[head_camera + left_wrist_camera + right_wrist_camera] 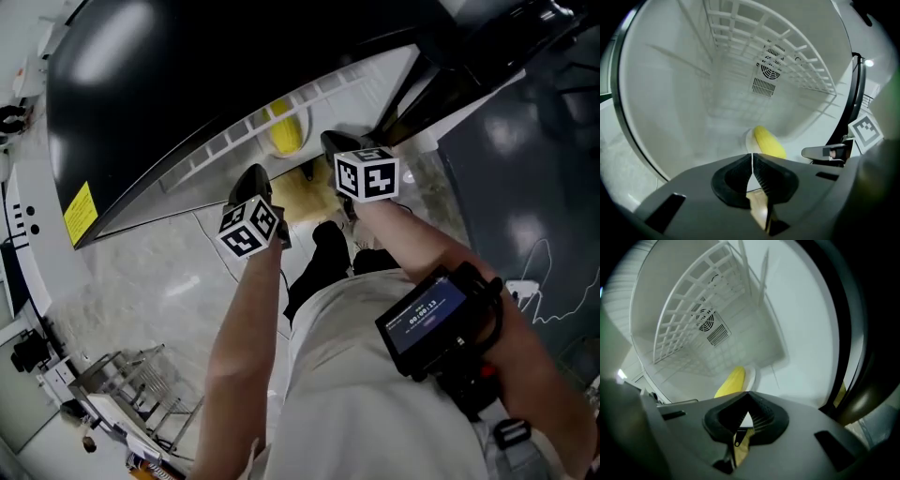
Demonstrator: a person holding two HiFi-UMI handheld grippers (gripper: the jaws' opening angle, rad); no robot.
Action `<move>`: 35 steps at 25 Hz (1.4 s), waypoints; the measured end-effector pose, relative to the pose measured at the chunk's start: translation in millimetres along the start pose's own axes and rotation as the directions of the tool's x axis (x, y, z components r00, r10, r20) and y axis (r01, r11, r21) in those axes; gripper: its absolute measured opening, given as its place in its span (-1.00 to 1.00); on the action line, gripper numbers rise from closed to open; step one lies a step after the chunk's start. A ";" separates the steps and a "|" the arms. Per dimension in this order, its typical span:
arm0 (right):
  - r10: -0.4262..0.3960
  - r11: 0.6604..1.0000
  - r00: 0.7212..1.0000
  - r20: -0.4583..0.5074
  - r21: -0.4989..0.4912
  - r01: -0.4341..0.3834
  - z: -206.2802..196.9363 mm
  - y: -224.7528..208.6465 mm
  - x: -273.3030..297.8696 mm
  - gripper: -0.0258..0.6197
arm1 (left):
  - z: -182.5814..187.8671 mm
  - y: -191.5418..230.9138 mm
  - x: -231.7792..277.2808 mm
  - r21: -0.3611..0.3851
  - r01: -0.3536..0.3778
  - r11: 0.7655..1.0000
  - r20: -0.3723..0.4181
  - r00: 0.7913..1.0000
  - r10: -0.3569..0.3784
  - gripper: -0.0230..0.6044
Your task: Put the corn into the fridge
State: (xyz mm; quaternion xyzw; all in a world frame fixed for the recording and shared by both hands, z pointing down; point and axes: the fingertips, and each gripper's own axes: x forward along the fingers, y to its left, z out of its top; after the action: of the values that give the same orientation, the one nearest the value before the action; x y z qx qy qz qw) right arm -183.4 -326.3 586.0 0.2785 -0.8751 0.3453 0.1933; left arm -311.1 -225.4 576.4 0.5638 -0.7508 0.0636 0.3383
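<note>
Corn (768,143), a yellow, tapered cob, lies on a small white plate (748,139) on the floor of the fridge interior (684,93). It is ahead of the left gripper (752,154) and slightly to the right of its jaw line, and ahead of the right gripper (747,393) and slightly to the left of it. The cob is judged stiff, fairly light and round enough to roll. Its surface looks smooth, so a hold across the thick middle, with the jaws square to its length, would likely be the most secure; a hold at the tapered end could slip. The plate would probably shift if nudged. With the cob already inside, the task appears essentially complete. Both grippers are empty: each pair of jaws stands together at the tips with nothing between, and neither touches cob or plate. In the head view both forearms reach forward side by side, and the grippers tilt below level toward the open compartment. A wire shelf (787,51) and a fan vent (769,70) lie beyond and above the cob.
</note>
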 end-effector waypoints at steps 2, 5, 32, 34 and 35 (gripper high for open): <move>0.013 1.000 1.000 0.003 -0.011 -0.013 0.5 2.7 -6.4 -0.90 | -1.3 -0.3 -9.3 -0.007 0.003 1.000 0.013 1.000 -0.003 -0.90; 0.035 0.999 0.999 0.007 -0.025 -0.035 4.1 8.0 -14.9 -0.90 | -1.5 -1.6 -21.4 -0.021 0.020 1.000 0.031 0.999 -0.020 -0.90; 0.427 0.890 0.903 0.051 -0.199 -0.410 4.9 112.8 -134.3 -0.90 | -7.4 -46.1 -163.9 -0.035 0.172 0.984 0.202 0.966 -0.162 -0.90; 0.444 0.882 0.895 0.042 -0.198 -0.428 -3.5 117.4 -141.3 -0.90 | -13.3 -50.3 -171.8 -0.034 0.177 0.984 0.210 0.963 -0.167 -0.90; 0.453 0.876 0.891 0.038 -0.202 -0.437 -6.7 119.5 -144.9 -0.90 | -15.5 -54.0 -175.7 -0.029 0.184 0.983 0.216 0.961 -0.173 -0.90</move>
State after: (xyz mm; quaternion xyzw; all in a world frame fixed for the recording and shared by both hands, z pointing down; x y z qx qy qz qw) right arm -145.0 -197.7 454.3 0.0645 -0.9517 0.2842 0.0971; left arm -232.5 -96.0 470.9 0.6244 -0.7300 -0.0459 0.2741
